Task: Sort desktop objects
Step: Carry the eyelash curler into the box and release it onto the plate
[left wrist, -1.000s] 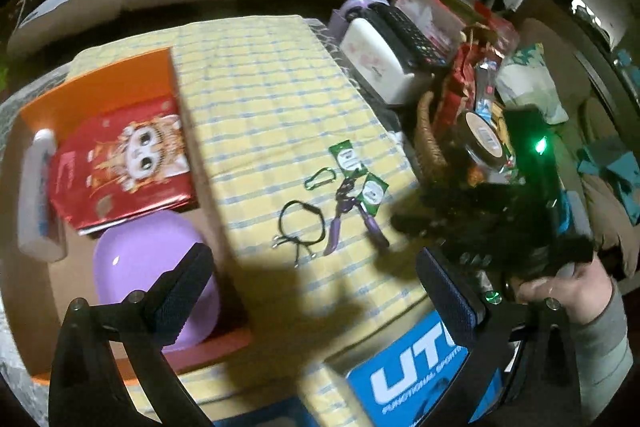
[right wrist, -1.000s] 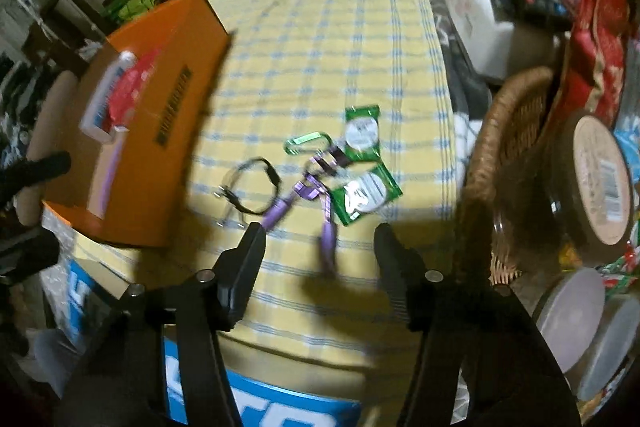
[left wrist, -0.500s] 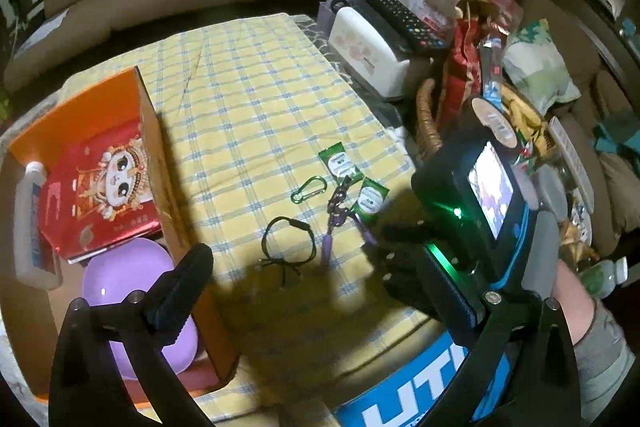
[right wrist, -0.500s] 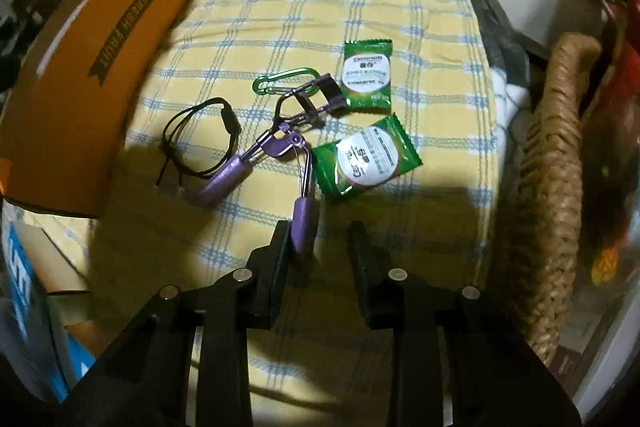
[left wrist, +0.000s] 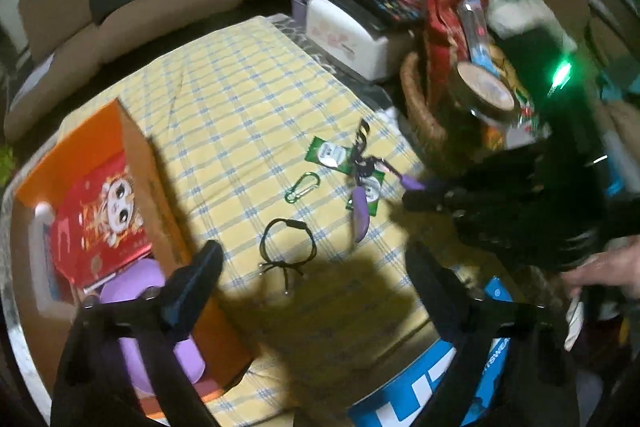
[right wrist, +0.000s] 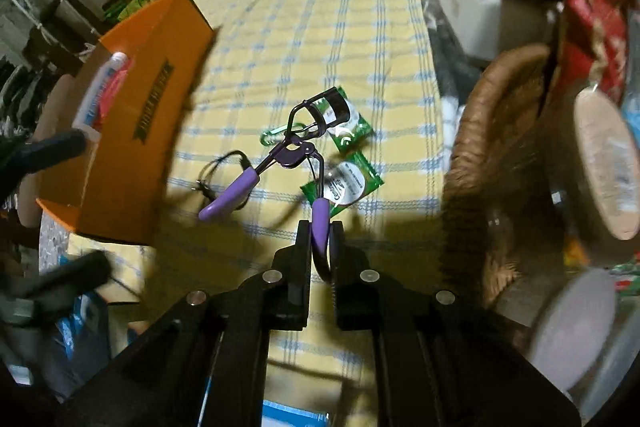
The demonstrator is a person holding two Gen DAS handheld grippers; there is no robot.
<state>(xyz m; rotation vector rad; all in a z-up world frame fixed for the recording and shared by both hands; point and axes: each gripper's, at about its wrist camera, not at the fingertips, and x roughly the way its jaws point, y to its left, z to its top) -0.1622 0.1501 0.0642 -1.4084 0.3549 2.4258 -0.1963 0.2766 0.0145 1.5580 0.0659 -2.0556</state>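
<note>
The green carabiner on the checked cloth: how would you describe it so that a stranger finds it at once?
Start at the yellow checked cloth, between the orange box and the wicker basket. Among the small things there, the green carabiner lies flat beside a green packet, above the black cord loop. Alone among them, it is a thin green metal ring.

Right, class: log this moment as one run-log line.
right gripper: shut on eyelash curler, lifted | left gripper: open, idle | on cloth: carabiner, hair tie
</note>
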